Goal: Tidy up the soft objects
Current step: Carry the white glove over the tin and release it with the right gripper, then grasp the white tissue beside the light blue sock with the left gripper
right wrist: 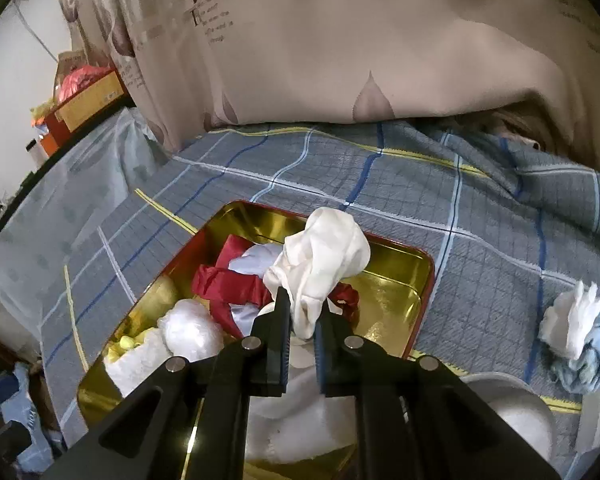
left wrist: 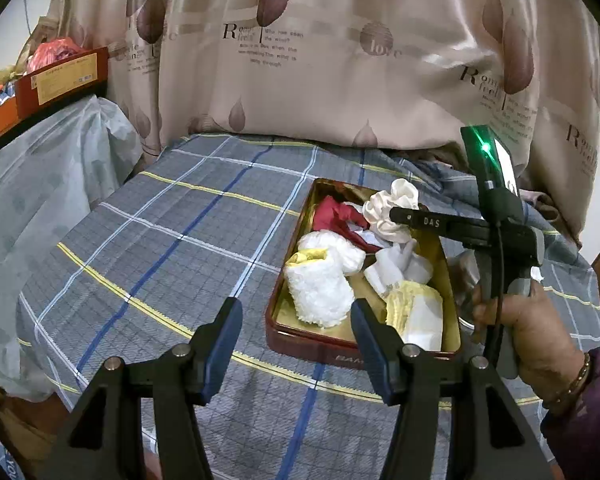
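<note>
A red tin with a gold inside (left wrist: pixel 320 344) (right wrist: pixel 396 276) lies on the plaid cloth. It holds a red cloth (left wrist: pixel 334 216) (right wrist: pixel 224 286), white fluffy rolls (left wrist: pixel 320 292) (right wrist: pixel 192 330), a yellow-edged cloth (left wrist: pixel 414 308) and other white pieces. My right gripper (right wrist: pixel 302 320) (left wrist: pixel 396 216) is shut on a cream scrunchie (right wrist: pixel 324 260) (left wrist: pixel 392 204) and holds it above the tin's far end. My left gripper (left wrist: pixel 296 312) is open and empty, at the tin's near left corner.
A white and light blue cloth bundle (right wrist: pixel 580 336) lies on the plaid cloth right of the tin. A white bowl (right wrist: pixel 520 412) sits near it. A printed curtain (left wrist: pixel 320 52) hangs behind. A plastic-covered pile (left wrist: pixel 48 200) and boxes (left wrist: pixel 56 80) stand at left.
</note>
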### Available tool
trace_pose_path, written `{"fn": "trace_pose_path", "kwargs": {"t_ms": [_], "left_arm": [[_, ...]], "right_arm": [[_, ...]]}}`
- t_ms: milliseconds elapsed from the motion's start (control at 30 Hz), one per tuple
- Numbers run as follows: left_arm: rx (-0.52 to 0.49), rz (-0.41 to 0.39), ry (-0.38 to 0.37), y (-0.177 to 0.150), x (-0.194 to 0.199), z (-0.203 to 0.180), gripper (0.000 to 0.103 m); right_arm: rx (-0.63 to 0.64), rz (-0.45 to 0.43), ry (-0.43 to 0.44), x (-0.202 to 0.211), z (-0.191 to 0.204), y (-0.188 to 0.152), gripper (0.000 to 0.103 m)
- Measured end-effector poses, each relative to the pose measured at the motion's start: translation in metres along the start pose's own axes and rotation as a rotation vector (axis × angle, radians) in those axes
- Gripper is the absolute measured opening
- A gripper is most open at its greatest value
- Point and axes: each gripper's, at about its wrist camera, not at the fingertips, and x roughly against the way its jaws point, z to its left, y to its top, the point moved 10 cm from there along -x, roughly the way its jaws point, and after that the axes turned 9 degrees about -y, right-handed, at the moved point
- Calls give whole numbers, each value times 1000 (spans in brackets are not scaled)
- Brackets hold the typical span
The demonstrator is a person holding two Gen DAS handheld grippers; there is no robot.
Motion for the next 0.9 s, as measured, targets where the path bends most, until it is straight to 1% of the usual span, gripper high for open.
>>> {"fn": "trace_pose_path", "kwargs": {"t_ms": [100,133,200,233,267,333,467,600,767,900], "left_arm": [[-1,5,-2,-1,-2,0,58],[-2,4,-1,-1,-2,0,58],[-6,7,3,-2,-3,1,58],[-6,9,5,-3,-4,1,58],[-4,12,5,-4,-5,2,58],[-5,16,5,-5,-6,3,58],[-19,28,18,-7,-9,3,58],[-25,38,24,-9,-12,4,58],[-23,51,30,-12,-15,6,58],[-29,57,33,-13,-17,6,58]], "right_arm": [[11,-6,-16,0,0,1,14],[15,-11,-18,1,0,2,17],[24,-30,-32,5,-1,4,34],[28,-39,-41,7,-2,6,50],[33,-51,-48,10,-2,7,61],[40,-76,-55,15,-2,9,66],[71,-107,-90,24,0,12,70],[88,-156,-105,40,3,14,73],[51,-246,-62,71,5,21,75],[6,-344,-45,108,-2,19,80]]}}
